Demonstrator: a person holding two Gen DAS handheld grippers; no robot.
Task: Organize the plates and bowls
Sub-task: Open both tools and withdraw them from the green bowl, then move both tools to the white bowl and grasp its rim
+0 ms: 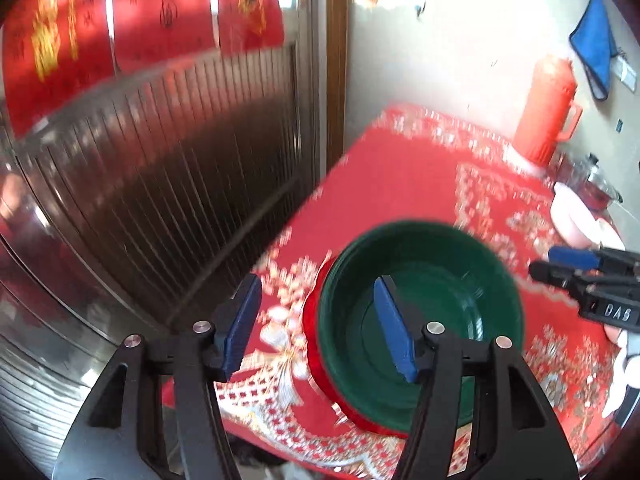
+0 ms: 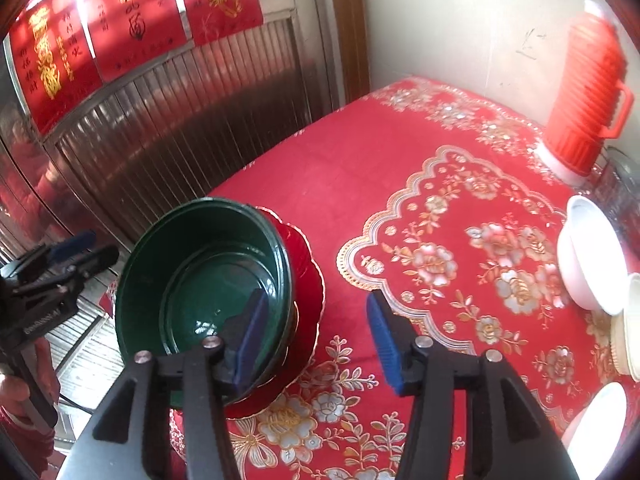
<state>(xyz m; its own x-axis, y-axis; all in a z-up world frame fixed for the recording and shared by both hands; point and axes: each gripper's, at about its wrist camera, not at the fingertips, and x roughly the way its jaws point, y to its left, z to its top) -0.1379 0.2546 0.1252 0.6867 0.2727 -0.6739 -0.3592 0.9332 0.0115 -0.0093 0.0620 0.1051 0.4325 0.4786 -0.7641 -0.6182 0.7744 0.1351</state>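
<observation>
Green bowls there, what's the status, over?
Both tongs, left and right, open, empty. Green bowls nested on red plate, table edge. White bowls waiting. Path clear.

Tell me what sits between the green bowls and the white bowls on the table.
Nothing: in the right wrist view only bare red tablecloth lies between the green bowls and the white bowls.

Sunlit ribbed metal door [image 2: 168, 128] with red banners [image 2: 132, 32], beside pale wall [image 2: 460, 20].
</observation>
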